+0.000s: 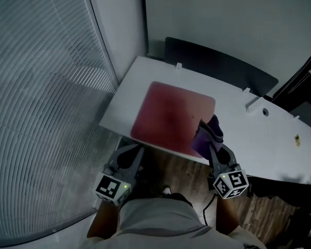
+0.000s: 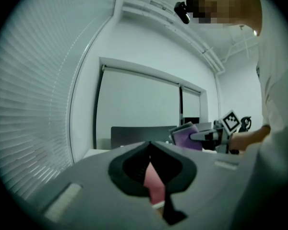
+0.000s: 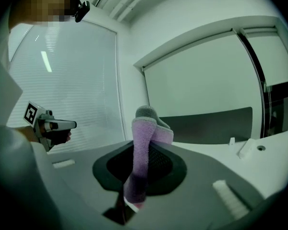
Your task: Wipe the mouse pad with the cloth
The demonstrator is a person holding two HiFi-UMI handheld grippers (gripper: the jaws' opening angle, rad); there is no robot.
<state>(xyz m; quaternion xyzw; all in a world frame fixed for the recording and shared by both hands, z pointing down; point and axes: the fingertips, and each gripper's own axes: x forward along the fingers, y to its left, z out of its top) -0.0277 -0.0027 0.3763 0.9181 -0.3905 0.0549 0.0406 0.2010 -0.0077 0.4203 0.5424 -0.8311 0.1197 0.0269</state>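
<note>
— How much room is there around the mouse pad (image 1: 168, 115)?

— It lies flat on the white table (image 1: 238, 113), toward the left end. Its near edge runs just inside the table's front edge. A strip of bare table shows on its left, and a much wider stretch opens to its right. Blinds (image 1: 41, 87) stand close by the table's left end, and a dark panel (image 1: 217, 64) lines the far edge. A small white bracket (image 1: 253, 104) sits well to the right of the pad.

— And the cloth (image 1: 207, 134)?

— It is purple and folded, clamped between the jaws of the right gripper (image 1: 210, 141). It stands up out of them over the pad's near right corner. I cannot tell whether it touches the pad.

— What about the left gripper (image 1: 129, 150)?

— It hangs off the table, over the wooden floor (image 1: 171, 173), just in front of the pad's near left corner. Its jaw tips are together with nothing between them, and only a sliver of red pad shows through the slit behind them.
</note>
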